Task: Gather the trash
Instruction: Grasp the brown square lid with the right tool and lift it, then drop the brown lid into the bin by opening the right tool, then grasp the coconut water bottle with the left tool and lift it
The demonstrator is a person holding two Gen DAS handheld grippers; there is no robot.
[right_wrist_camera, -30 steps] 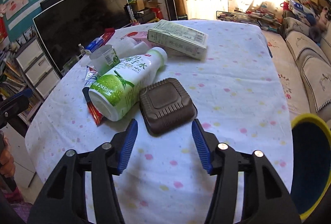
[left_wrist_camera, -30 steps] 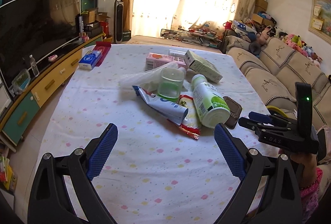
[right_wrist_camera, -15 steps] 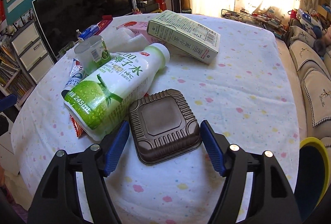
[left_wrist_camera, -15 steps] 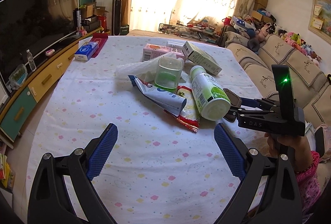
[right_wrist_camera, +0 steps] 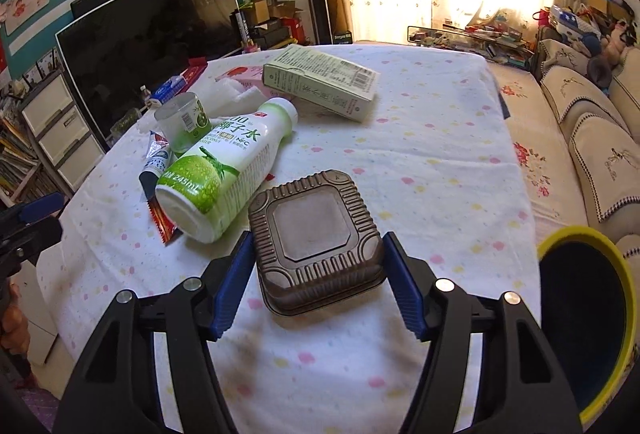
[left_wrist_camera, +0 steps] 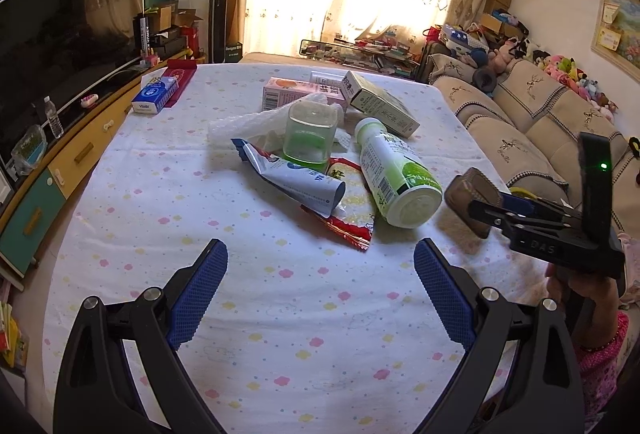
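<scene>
A pile of trash lies on the table with the dotted cloth (left_wrist_camera: 304, 314): a white and green bottle (left_wrist_camera: 396, 177) on its side, a clear cup (left_wrist_camera: 310, 135), a blue-white wrapper (left_wrist_camera: 296, 179), a red wrapper (left_wrist_camera: 344, 230), a plastic bag (left_wrist_camera: 248, 123) and two cartons (left_wrist_camera: 380, 103). My right gripper (right_wrist_camera: 318, 278) is shut on a brown plastic tray (right_wrist_camera: 316, 238) and holds it tilted just above the cloth; the tray also shows in the left wrist view (left_wrist_camera: 470, 199). My left gripper (left_wrist_camera: 320, 290) is open and empty, short of the pile.
A yellow-rimmed bin (right_wrist_camera: 584, 314) stands off the table's right edge. A sofa (left_wrist_camera: 532, 129) runs along the right. A TV (left_wrist_camera: 60, 45) and a low cabinet (left_wrist_camera: 52, 169) line the left. A blue tissue pack (left_wrist_camera: 154, 97) lies at the far left of the table.
My right gripper moved forward around the brown tray, closed on its sides and lifted it off the cloth. My left gripper stayed open and drifted little.
</scene>
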